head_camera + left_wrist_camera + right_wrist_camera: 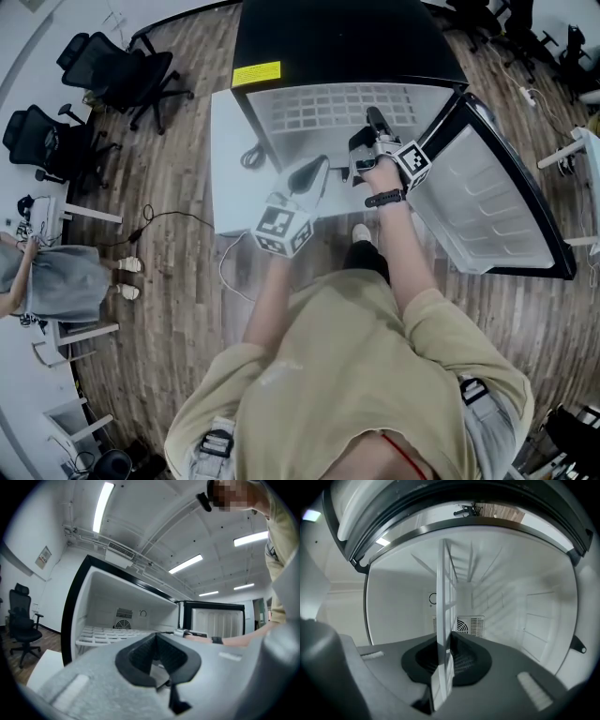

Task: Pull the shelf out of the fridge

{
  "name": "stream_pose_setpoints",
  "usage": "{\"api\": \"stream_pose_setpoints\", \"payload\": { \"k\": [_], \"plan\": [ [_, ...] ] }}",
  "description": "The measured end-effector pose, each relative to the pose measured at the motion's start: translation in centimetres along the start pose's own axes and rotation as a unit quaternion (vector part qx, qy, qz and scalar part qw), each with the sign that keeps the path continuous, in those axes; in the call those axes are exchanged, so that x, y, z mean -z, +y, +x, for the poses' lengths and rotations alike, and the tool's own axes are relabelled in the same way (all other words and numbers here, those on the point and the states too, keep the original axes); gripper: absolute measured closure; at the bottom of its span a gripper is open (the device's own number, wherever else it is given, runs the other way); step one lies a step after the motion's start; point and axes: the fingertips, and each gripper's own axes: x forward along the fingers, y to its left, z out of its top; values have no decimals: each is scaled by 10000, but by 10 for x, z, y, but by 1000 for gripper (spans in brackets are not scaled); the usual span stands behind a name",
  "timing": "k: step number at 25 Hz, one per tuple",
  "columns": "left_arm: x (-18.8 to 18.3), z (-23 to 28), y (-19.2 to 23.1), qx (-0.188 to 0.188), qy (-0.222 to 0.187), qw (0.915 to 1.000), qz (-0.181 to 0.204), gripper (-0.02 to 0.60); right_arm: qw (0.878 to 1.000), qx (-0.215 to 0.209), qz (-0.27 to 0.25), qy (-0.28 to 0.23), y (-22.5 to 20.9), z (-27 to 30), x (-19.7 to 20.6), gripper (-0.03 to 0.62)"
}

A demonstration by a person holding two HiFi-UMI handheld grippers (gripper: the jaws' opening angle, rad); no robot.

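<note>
A black mini fridge (pixel 337 42) stands with its door (pixel 487 202) swung open to the right. Inside lies a white wire shelf (pixel 342 108). My right gripper (pixel 375 127) reaches into the opening and is shut on the shelf's front edge. In the right gripper view the shelf (pixel 445 602) runs edge-on between the jaws of the right gripper (pixel 446 639), with the fridge's rear vent behind. My left gripper (pixel 307 180) hangs in front of the fridge, shut and holding nothing. The left gripper view shows the left gripper (pixel 156 637) facing the shelf (pixel 105 633) from outside.
The fridge sits on a low white platform (pixel 230 178) on a wood floor. Black office chairs (pixel 112 70) stand at the left, and a cable (pixel 169 217) trails on the floor. A person (pixel 52 277) stands at the far left edge.
</note>
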Motion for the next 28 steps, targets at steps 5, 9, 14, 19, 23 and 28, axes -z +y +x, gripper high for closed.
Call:
{"api": "stream_pose_setpoints", "payload": {
  "k": [5, 9, 14, 19, 23, 28],
  "plan": [
    [-1, -3, -12, 198, -13, 9998, 7, 581, 10000, -81, -24, 25, 5, -21, 4, 571],
    [-4, -8, -21, 335, -40, 9994, 14, 581, 9999, -129, -26, -1, 10, -39, 9, 571],
    [-2, -17, -26, 422, -47, 9991, -25, 581, 9999, -73, -74, -13, 12, -62, 14, 571],
    [-4, -29, -26, 438, -61, 9990, -30, 581, 9999, -134, -84, -44, 17, -79, 18, 571],
    [-7, -36, -29, 516, -76, 9986, 0, 581, 9999, -79, -85, -21, 20, -92, 22, 570],
    [-5, -45, -37, 640, -39, 9979, 51, 581, 9999, -59, -77, -50, 25, -113, 26, 569]
  ]
}}
